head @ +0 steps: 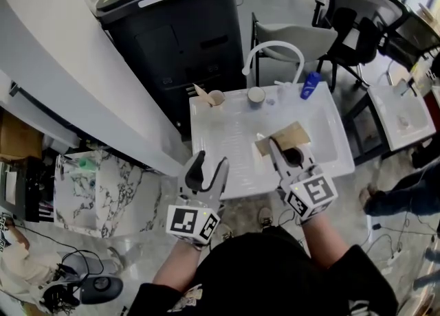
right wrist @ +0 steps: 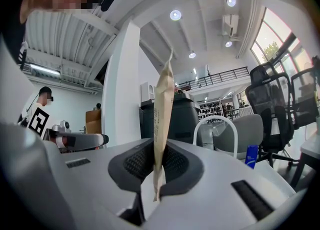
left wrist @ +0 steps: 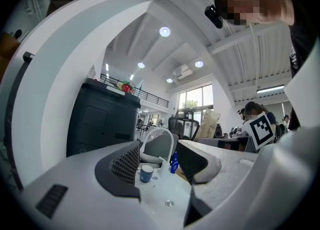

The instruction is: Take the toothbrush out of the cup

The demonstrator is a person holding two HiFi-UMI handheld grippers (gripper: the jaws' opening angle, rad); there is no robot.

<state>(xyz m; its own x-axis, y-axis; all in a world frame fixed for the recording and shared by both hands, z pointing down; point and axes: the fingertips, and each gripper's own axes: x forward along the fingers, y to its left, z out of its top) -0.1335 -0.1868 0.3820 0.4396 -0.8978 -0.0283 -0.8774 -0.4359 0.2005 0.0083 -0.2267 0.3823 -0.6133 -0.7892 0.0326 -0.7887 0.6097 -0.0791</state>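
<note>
The right gripper (right wrist: 159, 169) pinches a flat brown paper packet (head: 282, 137), probably the wrapped toothbrush, over the white sink (head: 227, 144). It is already well apart from the small tan cup (head: 216, 98) at the far rim. The left gripper (head: 208, 170), jaws spread and empty, hovers alongside.

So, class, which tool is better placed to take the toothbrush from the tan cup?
Left, probably. The left tool is open and empty, on the side of the small tan cup; the right tool is shut on a flat brown paper piece.
</note>
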